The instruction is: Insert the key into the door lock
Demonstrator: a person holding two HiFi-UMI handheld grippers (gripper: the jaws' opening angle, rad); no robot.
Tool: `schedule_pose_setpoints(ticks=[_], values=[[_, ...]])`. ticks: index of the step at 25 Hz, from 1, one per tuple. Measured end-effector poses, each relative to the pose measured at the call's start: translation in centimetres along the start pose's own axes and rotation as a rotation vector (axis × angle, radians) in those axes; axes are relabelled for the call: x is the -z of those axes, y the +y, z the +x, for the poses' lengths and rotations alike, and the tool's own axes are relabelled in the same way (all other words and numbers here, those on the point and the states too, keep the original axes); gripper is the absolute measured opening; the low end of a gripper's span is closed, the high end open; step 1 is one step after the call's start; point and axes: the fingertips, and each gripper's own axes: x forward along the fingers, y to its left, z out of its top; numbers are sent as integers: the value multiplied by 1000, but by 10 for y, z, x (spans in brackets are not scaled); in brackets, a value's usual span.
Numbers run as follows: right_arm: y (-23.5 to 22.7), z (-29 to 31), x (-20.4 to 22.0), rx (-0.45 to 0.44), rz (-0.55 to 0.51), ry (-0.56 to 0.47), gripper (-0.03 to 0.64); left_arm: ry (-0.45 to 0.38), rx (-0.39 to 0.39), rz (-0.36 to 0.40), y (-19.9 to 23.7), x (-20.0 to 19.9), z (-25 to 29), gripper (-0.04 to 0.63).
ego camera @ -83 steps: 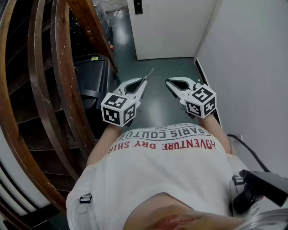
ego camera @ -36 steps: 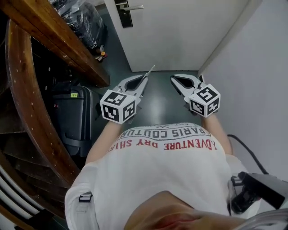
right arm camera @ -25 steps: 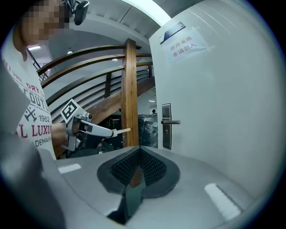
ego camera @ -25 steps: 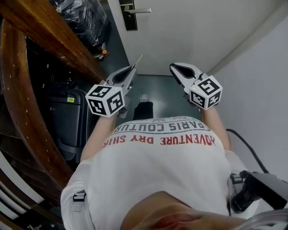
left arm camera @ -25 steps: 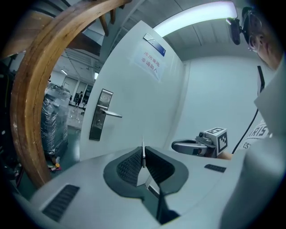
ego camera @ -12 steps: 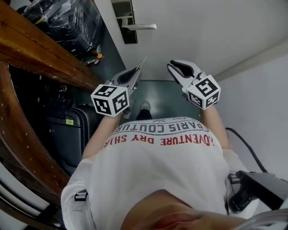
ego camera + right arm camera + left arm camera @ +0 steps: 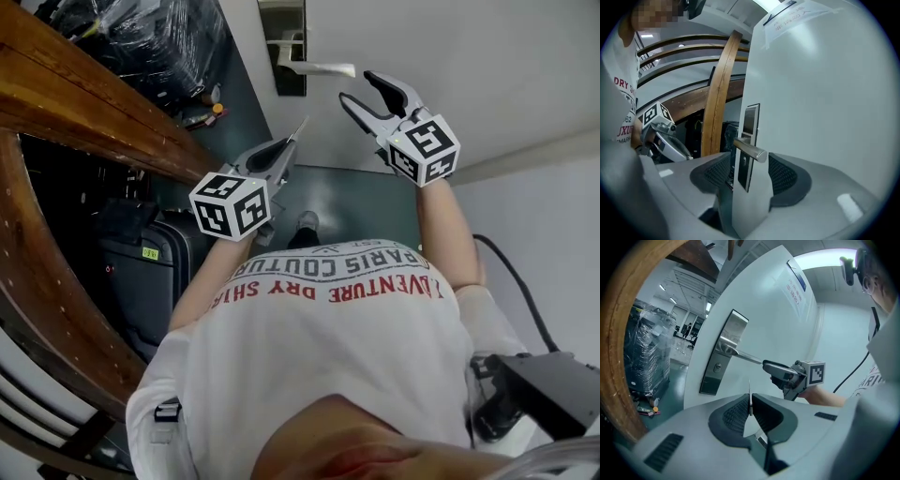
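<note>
1. Left gripper [image 7: 750,405], grey plastic with ribbed black pads [image 7: 733,412], pinched the thin, flat metal key [image 7: 749,393] upright (seen edge-on), well apart from the rectangular lock plate [image 7: 723,350] on the smooth white door [image 7: 764,310].
2. Right gripper [image 7: 750,174] was spreading its jaws; the round steel handle [image 7: 751,151] showed between them, untouched.

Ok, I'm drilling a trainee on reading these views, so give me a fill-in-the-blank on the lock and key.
The left gripper is shut on a ___.
The keyhole sits ___ the lever handle.
The lock plate is mounted on a ___ door.
Missing words: key; below; white.
</note>
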Motion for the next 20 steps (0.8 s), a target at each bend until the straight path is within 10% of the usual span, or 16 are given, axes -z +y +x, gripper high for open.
schedule_pose_setpoints(ticks=[20], values=[[-14,33,-6,9,-52,17,184,-132,-17,-301,49,-17,24,23]])
